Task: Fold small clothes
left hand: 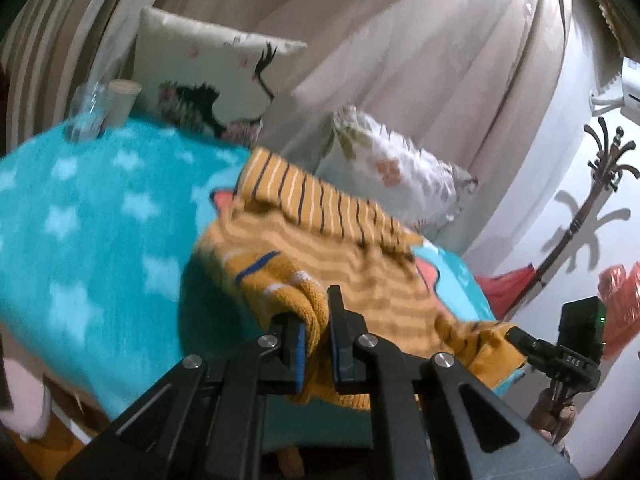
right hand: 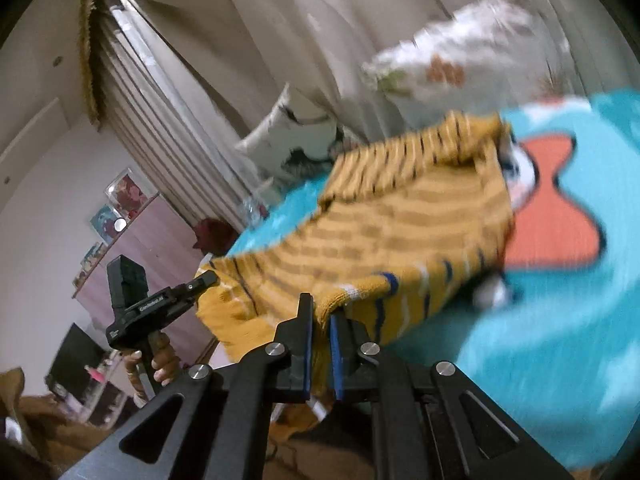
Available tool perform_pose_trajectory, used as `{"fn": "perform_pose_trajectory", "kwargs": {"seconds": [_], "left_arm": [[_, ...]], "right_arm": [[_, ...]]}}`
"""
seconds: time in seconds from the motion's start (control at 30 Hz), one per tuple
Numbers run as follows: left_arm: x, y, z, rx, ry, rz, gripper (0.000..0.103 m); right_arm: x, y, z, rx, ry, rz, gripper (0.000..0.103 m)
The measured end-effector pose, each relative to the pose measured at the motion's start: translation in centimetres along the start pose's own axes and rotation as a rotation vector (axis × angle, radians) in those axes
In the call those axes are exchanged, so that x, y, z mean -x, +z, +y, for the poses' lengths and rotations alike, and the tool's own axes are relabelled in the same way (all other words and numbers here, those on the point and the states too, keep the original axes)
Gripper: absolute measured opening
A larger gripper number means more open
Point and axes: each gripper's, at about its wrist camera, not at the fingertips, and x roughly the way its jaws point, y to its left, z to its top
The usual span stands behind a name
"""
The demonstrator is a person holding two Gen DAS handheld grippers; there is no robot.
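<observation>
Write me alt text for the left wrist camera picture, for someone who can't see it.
The left claw is shut on the near edge of a mustard striped garment, lifting it over a turquoise star blanket. The right claw grips another edge on the right; two cushions lean against beige curtains behind.

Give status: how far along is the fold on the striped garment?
Early. Done: garment is on the blanket, far edge apparently turned over. In hand: left gripper and right gripper each clamp a near edge, lifted. Left: bring it over, flatten, release. No folded clothes visible.
</observation>
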Motion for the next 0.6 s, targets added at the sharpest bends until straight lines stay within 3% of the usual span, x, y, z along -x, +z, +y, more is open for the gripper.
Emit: {"fn": "perform_pose_trajectory", "kwargs": {"seconds": [0.1,0.23,0.33,0.47,0.6], "left_arm": [[-3.1,5.3,-1.7,-0.026,0.023,-0.019,0.009],[-9.6,12.4,-2.8,-0.014,0.043,0.028,0.009],[-16.3,16.7,-2.7,-0.039,0.142,0.067,0.009],[-25.6,19.4,-0.8,-0.064,0.287,0.141,0.009],[-33.1,18.9,3.5,0.047,0.348,0.265,0.012]], "right_arm": [[-0.4,4.3,-0.3,0.036,-0.033,-0.036,0.009],[-3.1,12.0,-2.2,0.029,-0.056,-0.071,0.009],[-6.9,17.7,-5.1,-0.020,-0.107,-0.076,0.009],[-14.0,22.7,-10.8,-0.081,-0.233,-0.040,0.009],[-19.9,23.8,-17.4,-0.147,-0.361,0.013,0.011]]}}
